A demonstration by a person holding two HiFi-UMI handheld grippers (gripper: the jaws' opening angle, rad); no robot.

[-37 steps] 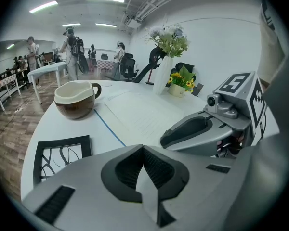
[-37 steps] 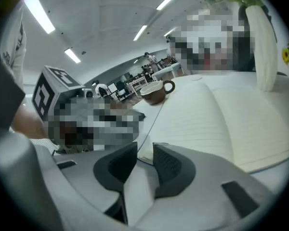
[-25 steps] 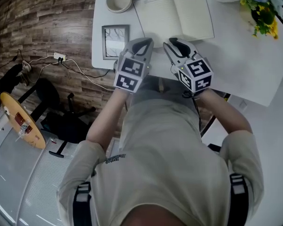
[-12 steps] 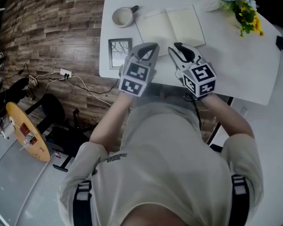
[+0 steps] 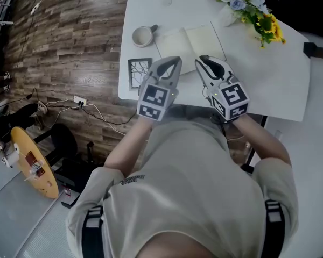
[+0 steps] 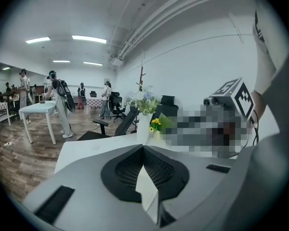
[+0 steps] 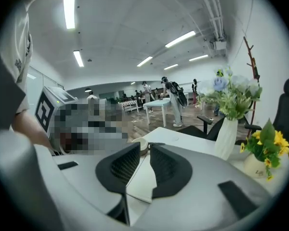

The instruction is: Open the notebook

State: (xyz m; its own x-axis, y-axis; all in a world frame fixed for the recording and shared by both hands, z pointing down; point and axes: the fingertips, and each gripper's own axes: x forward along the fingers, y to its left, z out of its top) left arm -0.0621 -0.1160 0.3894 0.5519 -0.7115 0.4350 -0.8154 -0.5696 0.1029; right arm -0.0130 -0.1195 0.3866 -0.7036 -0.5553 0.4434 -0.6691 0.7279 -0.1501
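On the white table point(image 5: 269, 85), toward its left half: notebook point(image 5: 191, 44) lying open and flat, two pale pages up, spine running away from the person.

Jaws vs. notebook:
- Left gripper point(image 5: 172, 62): in the head view its tips overlap the near edge of the left page. In the left gripper view the pads meet at their far tips, clenched on nothing; a sliver of pale page shows through the wedge behind the tips, down on the table and not between the pads.
- Right gripper point(image 5: 207, 62): tips over the near edge of the right page. In the right gripper view a narrow gap stands between the pads. The jaws have just been closing, with nothing between them. The page seen through the gap lies below, untouched.
- Both grippers are side by side, just apart, in front of the person's chest, markered cubes toward the camera.

Around the notebook:
- Cup point(image 5: 142, 36) just beside the far left corner.
- Framed picture point(image 5: 140, 71) at the table's left edge, near the left gripper.
- Flowers point(image 5: 247, 4) at the far right of the notebook.
- Small dark object point(image 5: 312, 50) at the right edge, well apart.

Wooden floor point(image 5: 70, 47) lies left of the table.
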